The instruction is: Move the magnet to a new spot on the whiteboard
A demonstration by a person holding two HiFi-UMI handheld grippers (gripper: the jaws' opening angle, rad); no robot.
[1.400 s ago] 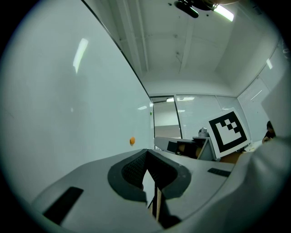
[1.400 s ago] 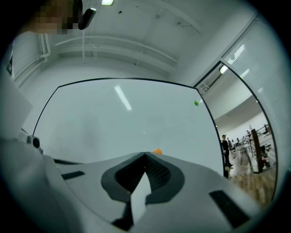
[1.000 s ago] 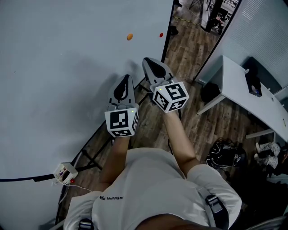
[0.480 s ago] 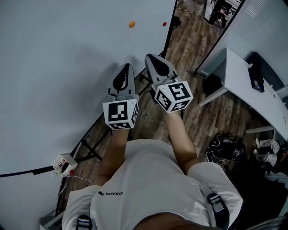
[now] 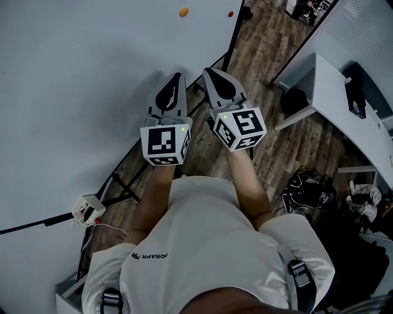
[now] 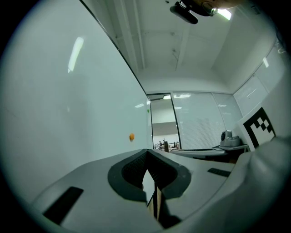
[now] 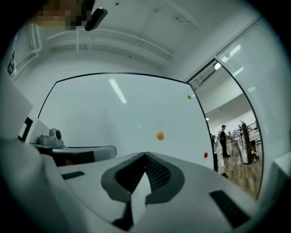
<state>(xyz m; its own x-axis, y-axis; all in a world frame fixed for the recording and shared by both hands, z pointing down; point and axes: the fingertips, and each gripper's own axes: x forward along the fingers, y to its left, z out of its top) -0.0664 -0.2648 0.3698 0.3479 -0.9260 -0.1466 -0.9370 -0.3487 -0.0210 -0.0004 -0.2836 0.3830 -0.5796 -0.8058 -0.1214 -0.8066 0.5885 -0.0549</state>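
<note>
The small orange magnet (image 5: pixel 184 11) sits on the far part of the whiteboard (image 5: pixel 73 73), well away from both grippers. It looks hard and light but probably clings tight, so pinch its round edge. The left gripper (image 5: pixel 178 76) and right gripper (image 5: pixel 209 72) are pressed together, holding nothing

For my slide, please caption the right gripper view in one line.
Shut, empty right tongs face a large white whiteboard carrying a small round orange magnet, a green magnet and a red magnet.

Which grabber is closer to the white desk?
Right. The right gripper is on the side toward the white desk, apart from it; the left gripper is farther off, beside the whiteboard.
</note>
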